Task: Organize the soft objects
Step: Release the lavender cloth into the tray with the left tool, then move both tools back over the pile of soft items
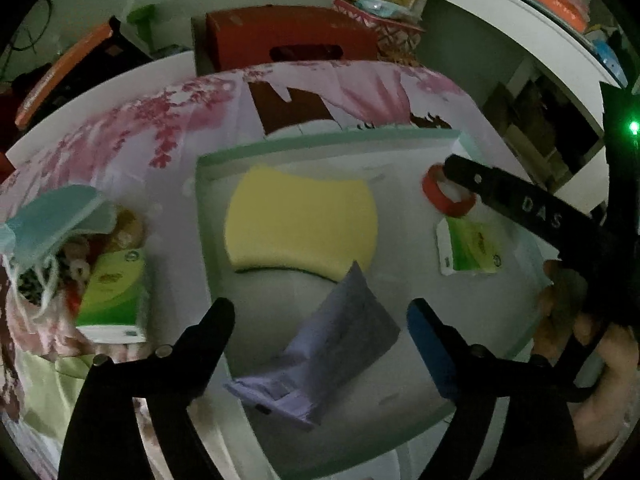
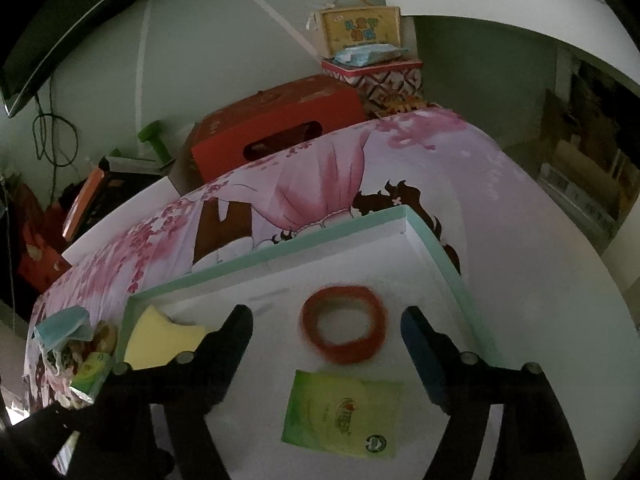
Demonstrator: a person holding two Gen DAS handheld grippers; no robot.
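The left tongs (image 1: 320, 320) gape wide around a lilac tissue pack (image 1: 324, 352), pads clear of it. The right tongs (image 2: 326, 324) stand wide over a red ring (image 2: 344, 330). The mint-rimmed tray (image 1: 304, 142) holds four things: the lilac pack, one yellow sponge (image 1: 300, 224) at twelve o'clock, the ring, and one green tissue pack (image 2: 344, 416). Another green pack (image 1: 116, 296) lies outside at nine o'clock.

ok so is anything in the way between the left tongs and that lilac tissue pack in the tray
Nothing visible. The left tongs stand open right over the lilac tissue pack, which lies between the fingers on the white tray. The yellow sponge sits just beyond the pack, not between it and the tongs.
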